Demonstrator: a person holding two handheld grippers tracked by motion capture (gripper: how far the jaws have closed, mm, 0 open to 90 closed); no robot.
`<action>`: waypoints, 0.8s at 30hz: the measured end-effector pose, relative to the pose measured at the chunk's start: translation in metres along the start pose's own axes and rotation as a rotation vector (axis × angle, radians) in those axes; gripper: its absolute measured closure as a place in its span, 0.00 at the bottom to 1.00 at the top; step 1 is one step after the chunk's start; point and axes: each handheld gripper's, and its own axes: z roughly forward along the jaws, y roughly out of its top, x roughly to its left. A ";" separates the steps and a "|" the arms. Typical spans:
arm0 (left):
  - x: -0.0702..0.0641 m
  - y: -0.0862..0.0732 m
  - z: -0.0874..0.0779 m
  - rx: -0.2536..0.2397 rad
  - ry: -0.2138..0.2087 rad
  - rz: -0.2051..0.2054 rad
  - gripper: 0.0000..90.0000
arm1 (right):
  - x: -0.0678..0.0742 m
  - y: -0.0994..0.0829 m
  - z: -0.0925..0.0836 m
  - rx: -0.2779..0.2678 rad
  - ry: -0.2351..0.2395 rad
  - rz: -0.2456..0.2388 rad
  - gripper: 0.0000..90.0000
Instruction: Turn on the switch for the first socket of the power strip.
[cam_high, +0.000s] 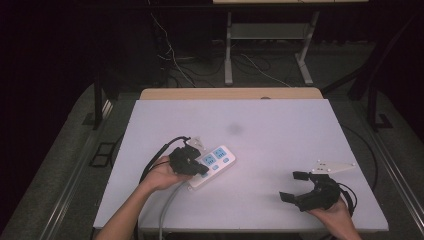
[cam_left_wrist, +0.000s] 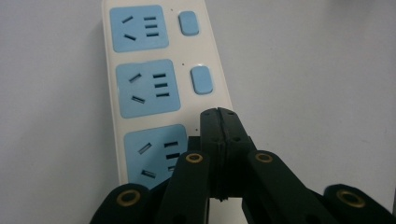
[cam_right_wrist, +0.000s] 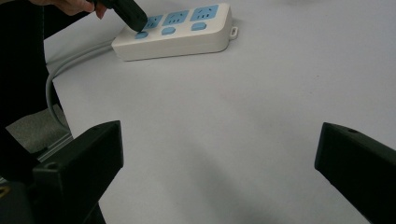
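Note:
A white power strip (cam_high: 216, 161) with three blue sockets and blue switches lies left of the table's middle. My left gripper (cam_high: 202, 170) is shut, its tips resting on the strip's near end. In the left gripper view the closed jaws (cam_left_wrist: 218, 115) sit over the spot beside the nearest socket (cam_left_wrist: 156, 156), hiding what is under them; two switches (cam_left_wrist: 201, 80) show farther along the power strip (cam_left_wrist: 122, 121). My right gripper (cam_high: 292, 186) stands open near the front right with nothing between its fingers. The right gripper (cam_right_wrist: 219, 149) looks across bare table at the strip (cam_right_wrist: 177, 39) and the left gripper (cam_right_wrist: 128, 16).
The strip's grey cable (cam_high: 167, 205) runs off the front edge of the white table (cam_high: 280, 130). A faint dark smudge (cam_high: 234, 129) marks the tabletop behind the strip. Table legs and loose cables (cam_high: 175, 60) stand on the floor beyond.

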 end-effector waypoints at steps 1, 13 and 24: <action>0.000 0.000 0.000 0.001 0.001 0.001 0.99 | 0.000 0.000 0.000 0.000 0.000 -0.001 0.01; 0.001 0.000 0.003 0.016 -0.009 -0.015 1.00 | 0.002 0.000 -0.001 -0.003 0.001 -0.002 0.01; 0.001 -0.001 0.004 0.017 -0.012 -0.018 1.00 | 0.002 -0.001 -0.003 -0.008 0.001 -0.006 0.01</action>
